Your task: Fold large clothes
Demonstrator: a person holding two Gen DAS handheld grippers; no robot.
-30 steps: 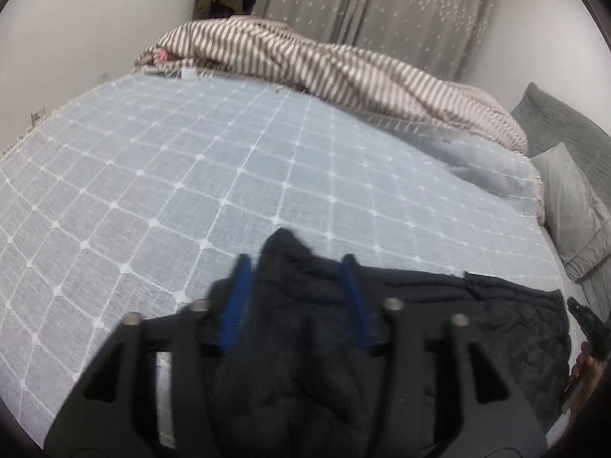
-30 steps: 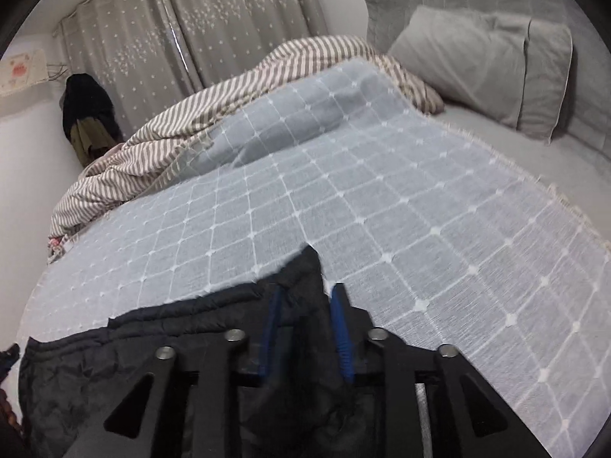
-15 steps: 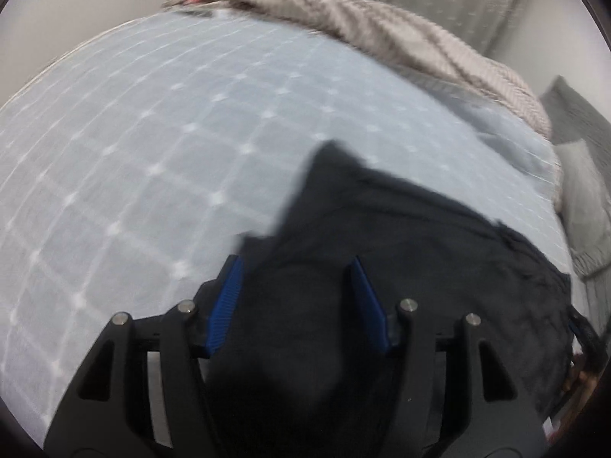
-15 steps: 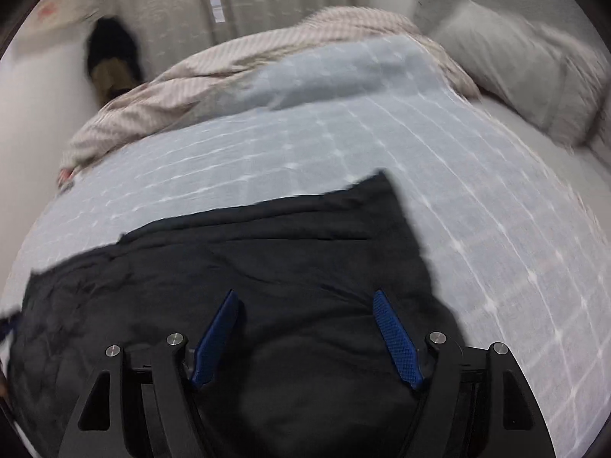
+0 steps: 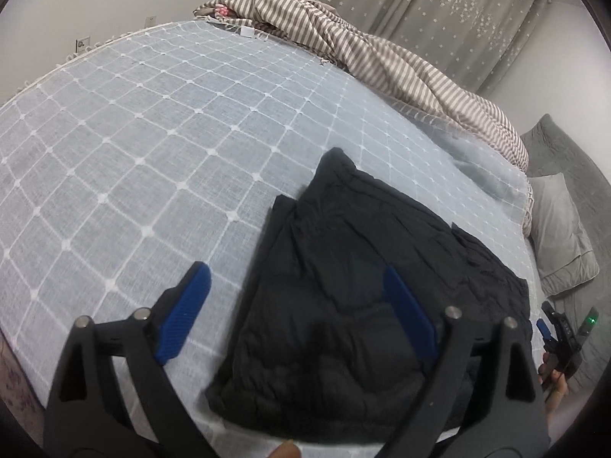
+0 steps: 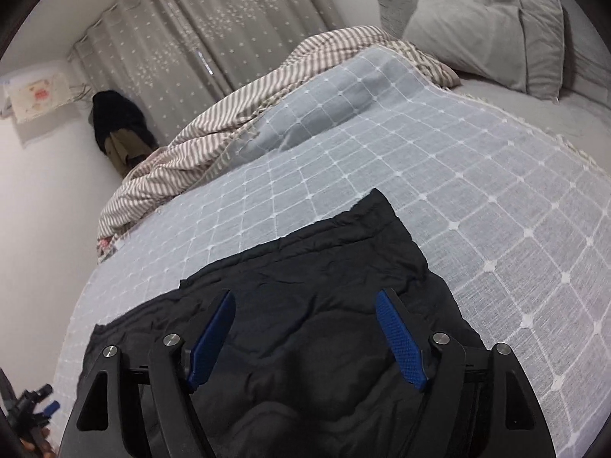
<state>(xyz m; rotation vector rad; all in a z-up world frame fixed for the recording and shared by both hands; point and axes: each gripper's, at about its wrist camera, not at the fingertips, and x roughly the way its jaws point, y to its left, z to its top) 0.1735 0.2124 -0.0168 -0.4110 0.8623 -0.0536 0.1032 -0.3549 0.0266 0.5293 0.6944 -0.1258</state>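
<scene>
Garment (image 5: 366, 286) lies folded on bedspread (image 5: 152, 145), grippers (image 5: 301, 278) (image 6: 305, 305) spread.

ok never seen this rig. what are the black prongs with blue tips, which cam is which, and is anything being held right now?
There is no robot arm: a person carries a two-finger gripper in each hand, with a fisheye camera on each looking forward along its fingers. The black prongs are those fingers, and the blue strips are their pads.

One picture is from the left gripper, the other from the right gripper. Each view also catches the other gripper at its edge.

Both look at a bed covered by a light blue checked blanket. On it lies a black padded garment, already folded over itself. A striped duvet is bunched at the far side, with grey pillows at the head.

Both grippers are open above the garment; nothing is held.
</scene>
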